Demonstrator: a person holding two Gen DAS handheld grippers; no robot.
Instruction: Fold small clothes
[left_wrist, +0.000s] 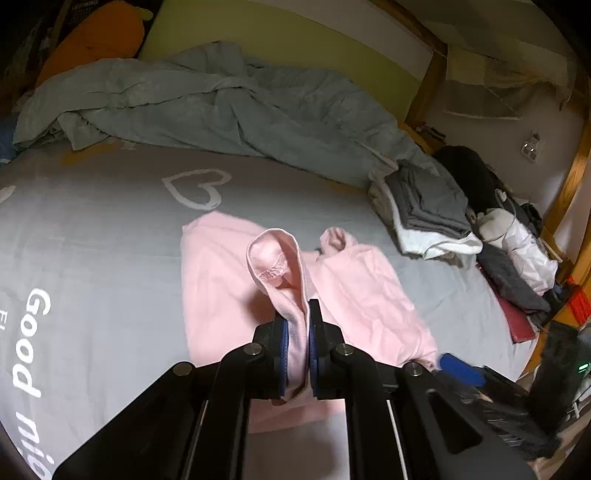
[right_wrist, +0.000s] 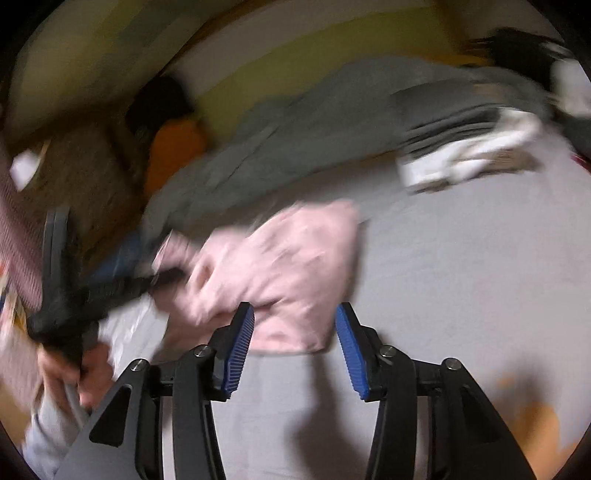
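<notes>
A small pink garment (left_wrist: 221, 280) lies on the grey bedsheet (left_wrist: 92, 236). My left gripper (left_wrist: 307, 314) is shut on a hemmed edge of the pink garment and holds that fold lifted above the rest. In the blurred right wrist view the pink garment (right_wrist: 280, 273) lies just beyond my right gripper (right_wrist: 294, 314), which is open and empty, its blue pads (right_wrist: 240, 350) wide apart above the garment's near corner. The left gripper (right_wrist: 110, 288) shows there at the left, held by a hand. The right gripper's blue pad shows in the left wrist view (left_wrist: 461, 369) at the garment's right edge.
A crumpled grey-green duvet (left_wrist: 221, 110) lies across the back of the bed. A stack of folded grey and white clothes (left_wrist: 428, 214) sits at the right, with more clothes and bags (left_wrist: 517, 251) beyond it. An orange plush (left_wrist: 92, 40) is at the back left.
</notes>
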